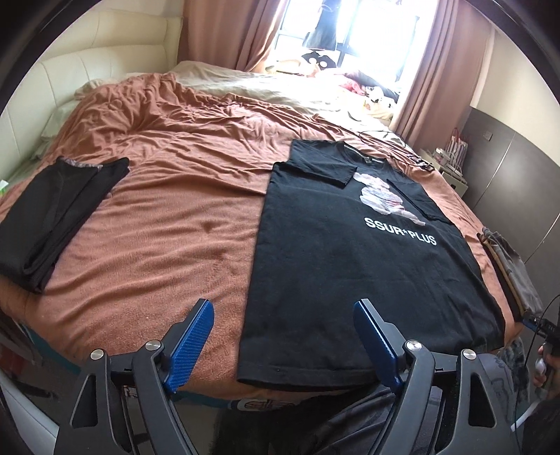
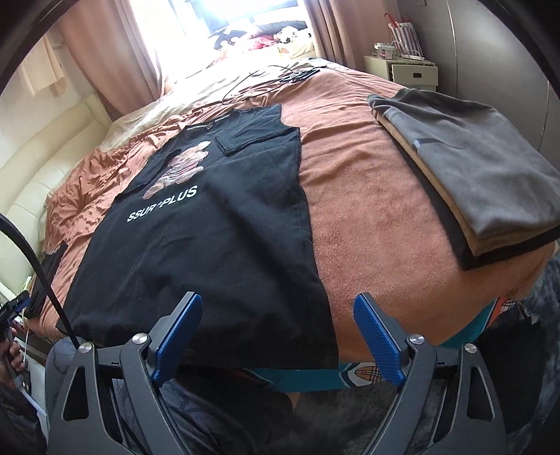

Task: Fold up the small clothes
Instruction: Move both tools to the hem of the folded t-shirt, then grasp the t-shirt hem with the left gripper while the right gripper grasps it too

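Claws [image 1: 283, 336] [image 2: 278, 332] — both agape, empty — angled down over black T-shirt [image 1: 353, 266] hem.

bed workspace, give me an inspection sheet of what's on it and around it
surface: rust-brown blanket-covered bed, wrinkled.
job's things: black printed t-shirt flat, sleeves folded in; folded black garment; grey-and-tan folded stack.
clutter: toys and clothes by window.
grippers: left tongs and right tongs open, empty, near the shirt hem.
cables: thin black cable on the bed's far end.
surroundings: pink curtains, white bedside cabinet.
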A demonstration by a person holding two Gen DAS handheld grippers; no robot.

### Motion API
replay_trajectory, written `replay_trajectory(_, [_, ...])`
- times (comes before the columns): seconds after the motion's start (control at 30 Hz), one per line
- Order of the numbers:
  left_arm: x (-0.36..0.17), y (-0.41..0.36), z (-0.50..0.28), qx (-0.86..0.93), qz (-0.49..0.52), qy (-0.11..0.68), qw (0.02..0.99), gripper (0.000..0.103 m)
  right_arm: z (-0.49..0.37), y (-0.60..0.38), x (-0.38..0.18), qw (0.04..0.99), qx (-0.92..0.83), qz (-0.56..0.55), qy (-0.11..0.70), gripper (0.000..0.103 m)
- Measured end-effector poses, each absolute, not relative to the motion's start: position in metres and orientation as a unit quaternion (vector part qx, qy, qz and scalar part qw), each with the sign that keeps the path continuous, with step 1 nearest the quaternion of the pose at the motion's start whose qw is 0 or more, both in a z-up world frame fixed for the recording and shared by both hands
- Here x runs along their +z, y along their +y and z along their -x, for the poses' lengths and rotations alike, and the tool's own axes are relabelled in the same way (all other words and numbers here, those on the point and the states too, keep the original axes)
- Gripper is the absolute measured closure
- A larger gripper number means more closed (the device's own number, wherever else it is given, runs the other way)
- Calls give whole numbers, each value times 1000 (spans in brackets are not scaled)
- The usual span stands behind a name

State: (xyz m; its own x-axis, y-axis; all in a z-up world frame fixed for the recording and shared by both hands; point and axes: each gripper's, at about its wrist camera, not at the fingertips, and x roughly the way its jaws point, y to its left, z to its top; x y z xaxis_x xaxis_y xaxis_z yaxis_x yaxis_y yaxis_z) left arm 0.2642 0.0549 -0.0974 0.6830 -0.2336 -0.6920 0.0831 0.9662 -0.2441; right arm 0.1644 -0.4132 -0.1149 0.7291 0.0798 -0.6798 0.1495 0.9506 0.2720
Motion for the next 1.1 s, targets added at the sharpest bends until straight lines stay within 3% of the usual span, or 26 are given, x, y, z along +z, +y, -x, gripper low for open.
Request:
replay_trajectory(0.37, [-148, 84, -282, -86, 173, 436, 879, 45, -154, -425, -155, 904, -15, -219, 367, 30])
replay_trajectory(0.5, [-164, 89, -285, -84, 195, 450, 867, 48, -156, -431, -170, 895, -18, -243, 373, 40])
replay_trajectory(0.7, [-187, 90, -288, -86, 218, 473, 850, 59, -154, -439, -187, 887, -24, -264, 377, 44])
replay_trajectory(1.1, [-205, 111, -274, -119, 375, 475, 787, 60, -153, -451, -212, 868, -12, -331, 370, 45])
